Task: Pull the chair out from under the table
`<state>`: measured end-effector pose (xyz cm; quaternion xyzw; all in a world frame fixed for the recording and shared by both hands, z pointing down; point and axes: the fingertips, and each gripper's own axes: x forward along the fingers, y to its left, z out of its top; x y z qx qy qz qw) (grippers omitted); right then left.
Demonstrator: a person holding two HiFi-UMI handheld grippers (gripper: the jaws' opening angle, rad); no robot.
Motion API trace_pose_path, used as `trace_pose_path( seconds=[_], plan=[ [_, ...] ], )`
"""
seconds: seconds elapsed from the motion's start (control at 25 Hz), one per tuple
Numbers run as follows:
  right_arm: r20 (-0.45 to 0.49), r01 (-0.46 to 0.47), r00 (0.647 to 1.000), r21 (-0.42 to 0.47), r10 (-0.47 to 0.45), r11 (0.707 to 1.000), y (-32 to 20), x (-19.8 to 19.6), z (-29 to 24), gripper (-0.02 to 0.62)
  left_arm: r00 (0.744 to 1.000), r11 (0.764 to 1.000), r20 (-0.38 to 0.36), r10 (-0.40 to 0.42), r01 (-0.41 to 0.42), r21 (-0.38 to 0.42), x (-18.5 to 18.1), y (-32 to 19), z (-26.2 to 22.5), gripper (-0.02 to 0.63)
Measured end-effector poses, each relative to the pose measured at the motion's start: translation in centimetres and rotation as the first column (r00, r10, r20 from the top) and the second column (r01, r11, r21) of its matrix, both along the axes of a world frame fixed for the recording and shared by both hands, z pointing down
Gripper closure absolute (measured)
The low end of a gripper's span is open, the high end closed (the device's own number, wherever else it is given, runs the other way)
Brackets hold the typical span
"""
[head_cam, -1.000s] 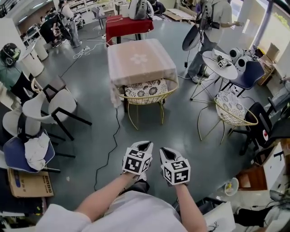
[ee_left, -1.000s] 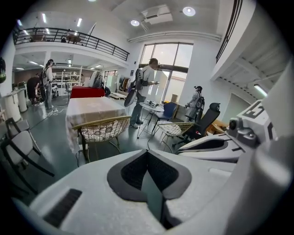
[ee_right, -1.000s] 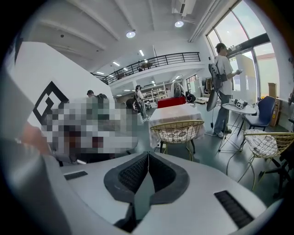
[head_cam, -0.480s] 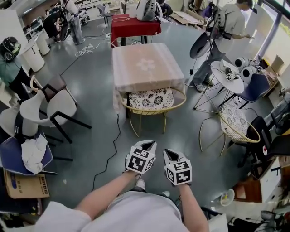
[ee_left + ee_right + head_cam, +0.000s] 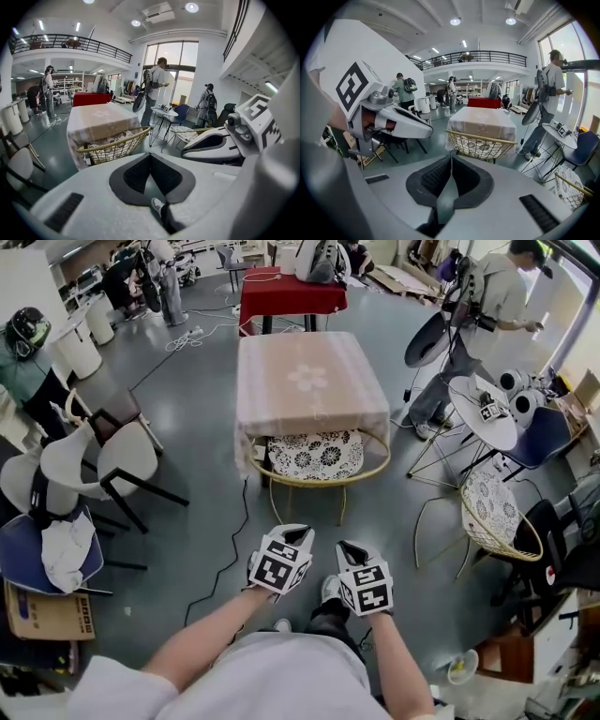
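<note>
**Both grippers shut and empty, chair still tucked under the table**

The left gripper (image 5: 150, 155) has its fingers pressed together with nothing between them. The right gripper (image 5: 451, 157) is the same, pads meeting along one line. In the head view the two are held side by side, near the person's body, both aimed toward the far side and tilted down at the floor. Neither touches anything.

Straight ahead, well apart from the fingertips, stands the chair (image 5: 317, 482). It is a gold wire basket on thin legs. Its basket seat holds a black-and-white patterned cushion (image 5: 317, 454) that fills it. The far part of the basket sits under the near edge of the table (image 5: 281, 390), whose pale cloth hangs down over the cushion's far side. Only the curved near rim sticks out past the table edge.

Bare grey floor (image 5: 291, 512) lies open between the grippers and the chair's rim. A black cable (image 5: 231, 538) runs along the floor on the left, from the table's near left corner toward the person, just beside the chair's left leg.

On the right, well clear, a second wire chair (image 5: 514, 542) holds its own patterned cushion. On the left, white chairs (image 5: 117, 457) stand apart from the table.
</note>
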<state>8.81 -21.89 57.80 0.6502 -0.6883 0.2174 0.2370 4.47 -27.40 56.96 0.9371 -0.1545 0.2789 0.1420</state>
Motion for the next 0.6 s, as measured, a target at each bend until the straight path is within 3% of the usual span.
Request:
trace_pose_path(
  seconds=[0.16, 0.32, 0.6],
  plan=[
    [-0.053, 0.084, 0.995, -0.029, -0.085, 0.996, -1.9, 2.5, 1.1, 0.592, 1.0, 1.0, 0.005, -0.013, 0.012, 0.018, 2.6, -1.9, 0.4, 0.6],
    [-0.096, 0.171, 0.98, -0.068, -0.177, 0.983, -4.4, 5.3, 1.6, 0.592, 0.998, 0.996, 0.061, 0.017, -0.022, 0.083, 5.6, -4.0, 1.0, 0.6],
    [-0.23, 0.335, 0.904, -0.146, -0.361, 0.931, -8.8, 10.3, 3.1, 0.591, 0.977, 0.97, 0.199, 0.077, -0.12, 0.211, 10.1, -7.6, 3.3, 0.598]
  ],
)
